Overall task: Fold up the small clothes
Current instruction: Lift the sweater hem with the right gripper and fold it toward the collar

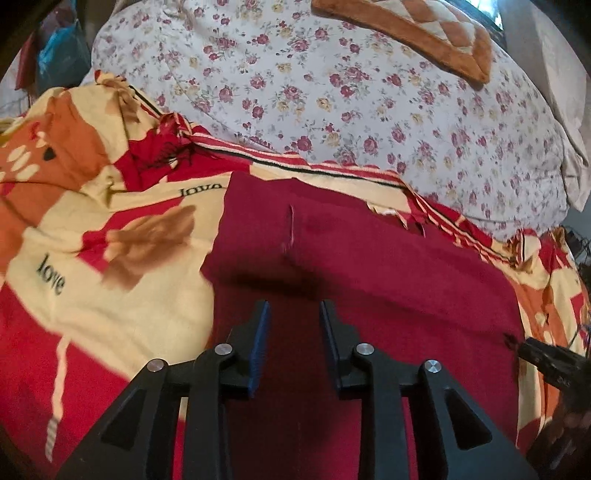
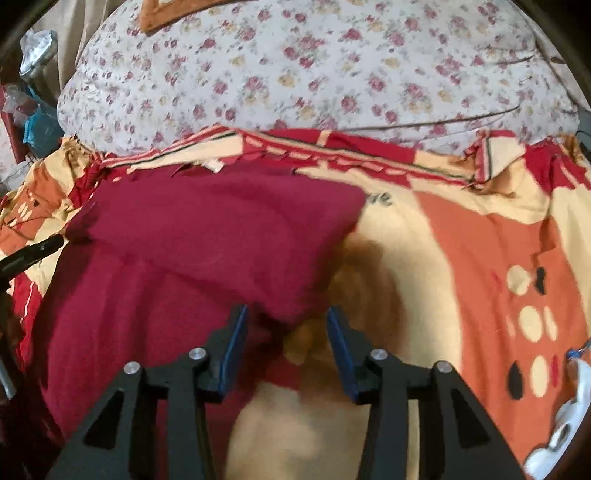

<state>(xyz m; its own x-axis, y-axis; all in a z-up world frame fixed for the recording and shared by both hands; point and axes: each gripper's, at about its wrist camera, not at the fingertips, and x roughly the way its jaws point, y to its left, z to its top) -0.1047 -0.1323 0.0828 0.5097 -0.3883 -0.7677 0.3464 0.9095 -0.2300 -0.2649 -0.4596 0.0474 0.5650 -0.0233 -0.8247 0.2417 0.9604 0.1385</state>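
A dark red garment [image 1: 369,258] lies spread on the patterned blanket, filling the middle of the left wrist view. My left gripper [image 1: 293,310] hovers over its near part with the jaws apart and nothing between the blue pads [image 1: 260,332]. In the right wrist view the garment [image 2: 221,229] shows a flap folded over its lower layer. Its right corner ends just beyond my right gripper [image 2: 288,314], whose jaws stand apart without pressing the cloth. The black tip of the right gripper [image 1: 532,350] shows at the garment's right edge, and the left gripper's tip [image 2: 33,251] at its left edge.
The blanket [image 1: 110,295] is red, cream and orange with "love" printed on it. Behind it lies a floral quilt [image 1: 332,92] with a brown and cream cushion [image 1: 424,33] on top. A blue bag [image 1: 59,55] sits far left, and a white object [image 2: 569,424] at the right edge.
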